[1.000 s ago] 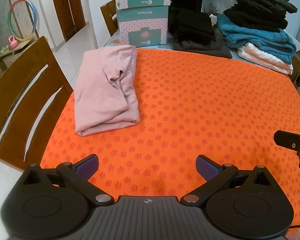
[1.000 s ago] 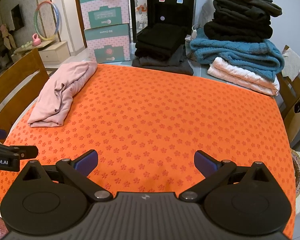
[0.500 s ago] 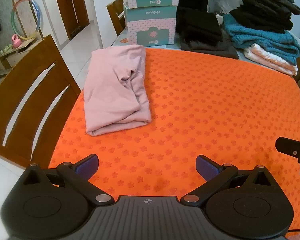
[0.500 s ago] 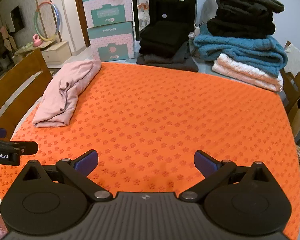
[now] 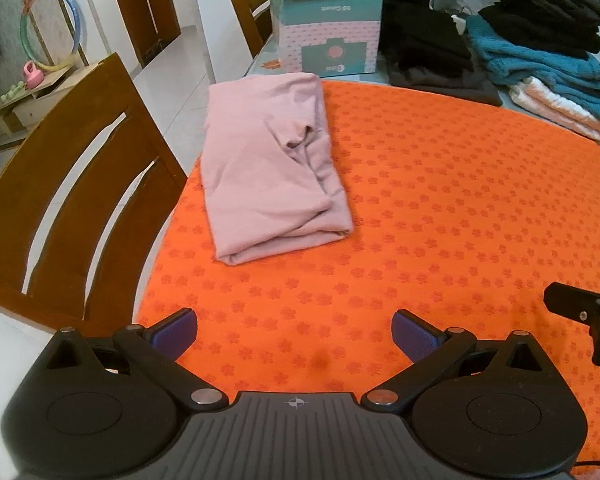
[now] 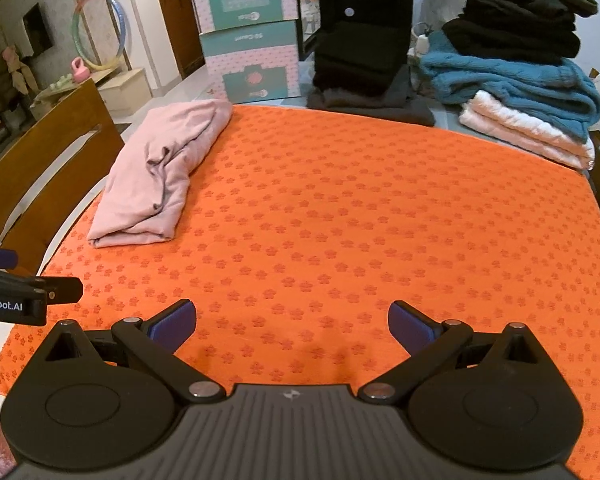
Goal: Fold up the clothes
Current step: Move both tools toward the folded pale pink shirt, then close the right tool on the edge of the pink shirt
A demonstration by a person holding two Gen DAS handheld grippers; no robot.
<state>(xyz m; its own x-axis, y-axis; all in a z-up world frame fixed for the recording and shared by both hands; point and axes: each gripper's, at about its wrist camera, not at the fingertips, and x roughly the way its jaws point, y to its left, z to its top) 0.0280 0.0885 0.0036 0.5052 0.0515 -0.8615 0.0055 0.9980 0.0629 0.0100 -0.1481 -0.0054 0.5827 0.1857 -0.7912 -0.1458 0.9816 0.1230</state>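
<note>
- While the left gripper hangs above the near edge of the orange cloth, its jaws stand wide apart and hold nothing.
- From the left wrist, the pink garment lies folded on the left side of the cloth, well ahead of the fingers, with its far end near the cloth's back edge.
- A wooden chair stands just beside the table at the left.
- Behind the cloth stand two boxes, one on the other, then a black pile and a taller stack at the right.
- The right gripper shows partly at the right edge; from this view I cannot tell its opening.
- From the right wrist, the right gripper is also wide open and empty, above the near part of the cloth.
- The garment lies at the far left, along the cloth's left edge, beside the chair.
- The left gripper enters at the left edge, apart from the garment.
- The stack has dark pieces on top, a blue one under them and white ones at the bottom.
</note>
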